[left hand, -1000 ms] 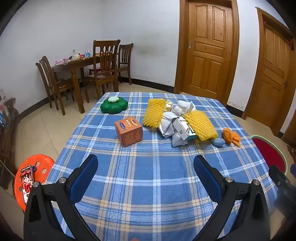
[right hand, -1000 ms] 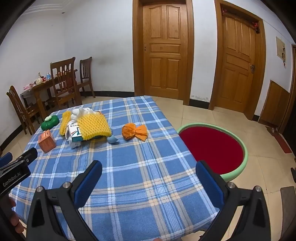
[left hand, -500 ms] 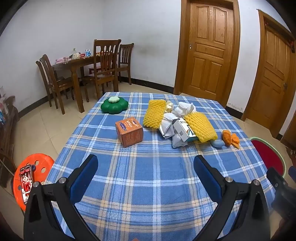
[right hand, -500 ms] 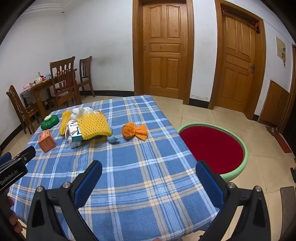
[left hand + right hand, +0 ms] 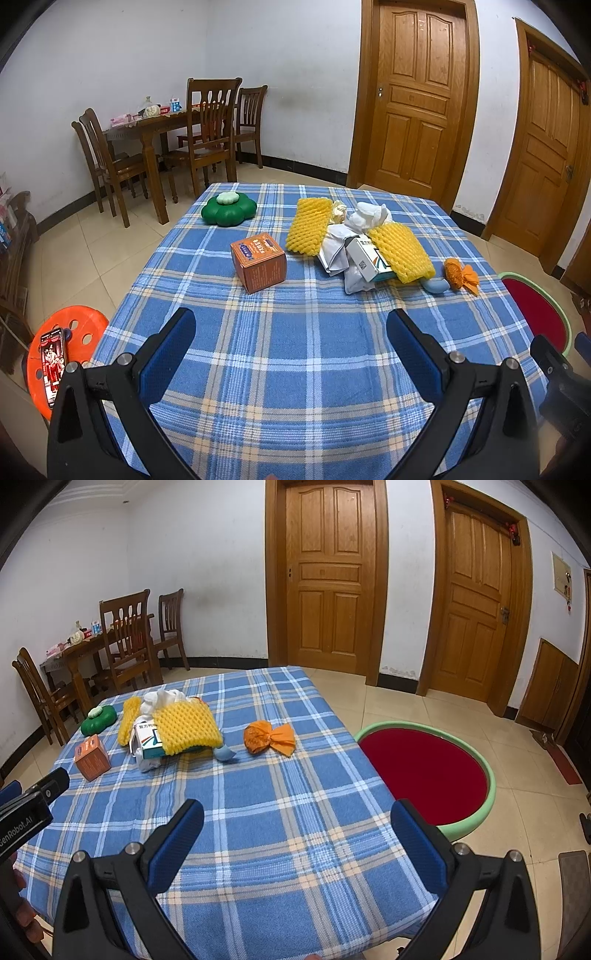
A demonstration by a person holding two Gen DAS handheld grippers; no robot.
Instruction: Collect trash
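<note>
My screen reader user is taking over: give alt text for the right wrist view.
The open right gripper hovers empty over a blue plaid table. Farther back lie an orange wrapper, yellow foam netting on a carton pile, and an orange box; a red basin sits on the floor beside it.

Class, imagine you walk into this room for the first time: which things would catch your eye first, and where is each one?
The blue plaid tablecloth fills the middle, with a heap of trash at its far side: yellow foam nets, crumpled white paper and a small carton. An orange wrapper lies apart near the right edge, and a red basin with a green rim sits on the floor beside the table. Both tongs, left and right, hover open in the foreground.
</note>
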